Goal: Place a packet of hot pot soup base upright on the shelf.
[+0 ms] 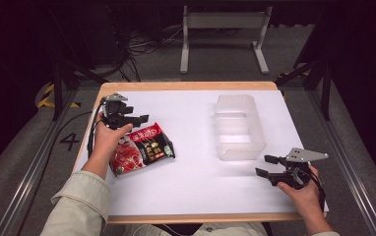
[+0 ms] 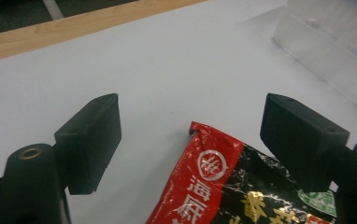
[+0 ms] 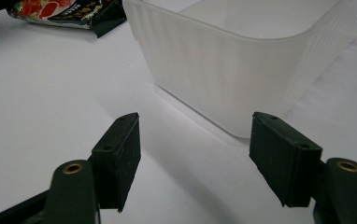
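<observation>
A red and black snack packet (image 1: 144,147) lies flat on the white table top (image 1: 191,177), left of centre. My left gripper (image 1: 137,118) hovers just beyond the packet's far corner, held in a hand. In the left gripper view its jaws stand wide open (image 2: 193,100), and the packet's red corner (image 2: 214,172) lies below and between them, untouched. My right gripper (image 1: 266,165) is open near the front right, pointing left. In the right gripper view (image 3: 195,116) nothing is between its jaws. It faces the near end of a translucent plastic bin (image 3: 223,60).
The translucent bin (image 1: 237,128) stands right of centre, and I see nothing in it. The table's wooden edge (image 1: 186,85) runs along the far side. Beyond it are a white frame stand (image 1: 223,29) and cables on the floor. The packet (image 3: 64,9) appears at the top left of the right gripper view.
</observation>
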`<state>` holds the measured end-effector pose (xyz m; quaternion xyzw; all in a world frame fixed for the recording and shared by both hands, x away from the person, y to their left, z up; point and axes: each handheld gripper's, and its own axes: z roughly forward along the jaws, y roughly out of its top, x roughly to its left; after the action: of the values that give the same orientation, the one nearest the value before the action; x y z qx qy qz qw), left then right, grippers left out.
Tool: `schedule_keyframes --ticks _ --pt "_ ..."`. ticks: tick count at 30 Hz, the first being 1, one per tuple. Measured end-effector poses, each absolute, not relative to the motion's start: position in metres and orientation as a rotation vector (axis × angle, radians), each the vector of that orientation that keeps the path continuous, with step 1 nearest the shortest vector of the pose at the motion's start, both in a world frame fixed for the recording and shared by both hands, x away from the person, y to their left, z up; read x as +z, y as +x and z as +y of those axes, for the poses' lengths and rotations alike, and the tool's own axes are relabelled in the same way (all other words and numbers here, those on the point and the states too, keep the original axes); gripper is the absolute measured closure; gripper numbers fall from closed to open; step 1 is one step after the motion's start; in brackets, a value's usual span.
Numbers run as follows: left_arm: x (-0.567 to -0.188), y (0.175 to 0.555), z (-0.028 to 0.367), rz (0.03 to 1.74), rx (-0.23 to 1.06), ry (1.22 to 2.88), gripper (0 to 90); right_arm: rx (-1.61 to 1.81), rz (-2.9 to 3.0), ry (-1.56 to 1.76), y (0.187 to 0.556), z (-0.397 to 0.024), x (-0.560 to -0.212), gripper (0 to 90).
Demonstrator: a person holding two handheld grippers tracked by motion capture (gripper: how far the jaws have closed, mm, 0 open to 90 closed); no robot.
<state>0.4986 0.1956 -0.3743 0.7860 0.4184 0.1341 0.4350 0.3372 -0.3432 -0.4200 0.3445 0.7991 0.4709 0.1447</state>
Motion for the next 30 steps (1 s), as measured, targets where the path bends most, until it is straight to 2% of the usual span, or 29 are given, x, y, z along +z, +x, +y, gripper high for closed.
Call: schedule_keyframes --ticks 4,7,13,18,24,27,28,30 --pt "-0.383 0.509 0.196 1.062 0.268 1.991 22.5 1.358 2.309 0.984 0.336 -0.342 -0.42 33.6" --pt "-0.384 0.513 0.197 1.048 0.306 2.011 24.0 1.355 2.31 0.993 0.334 -0.344 -0.421 33.5" --pt "-0.391 0.525 0.197 1.087 0.278 2.004 23.1 1.354 2.302 1.01 0.33 -0.347 -0.422 33.4" --pt "-0.399 0.532 0.196 1.126 0.202 2.039 26.4 1.369 2.305 1.013 0.324 -0.346 -0.421 33.0" --pt "-0.407 0.535 0.191 1.065 0.173 2.079 26.5 1.371 2.306 1.011 0.321 -0.346 -0.421 32.9" --pt "-0.409 0.536 0.188 1.03 0.148 2.106 30.2 1.378 2.305 1.014 0.321 -0.347 -0.421 32.8" --pt "-0.413 0.538 0.186 1.004 0.084 2.118 30.9 1.378 2.306 1.013 0.321 -0.347 -0.421 32.8" --pt "-0.416 0.538 0.183 0.992 0.052 2.136 34.0 1.376 2.309 1.006 0.322 -0.346 -0.421 32.6"
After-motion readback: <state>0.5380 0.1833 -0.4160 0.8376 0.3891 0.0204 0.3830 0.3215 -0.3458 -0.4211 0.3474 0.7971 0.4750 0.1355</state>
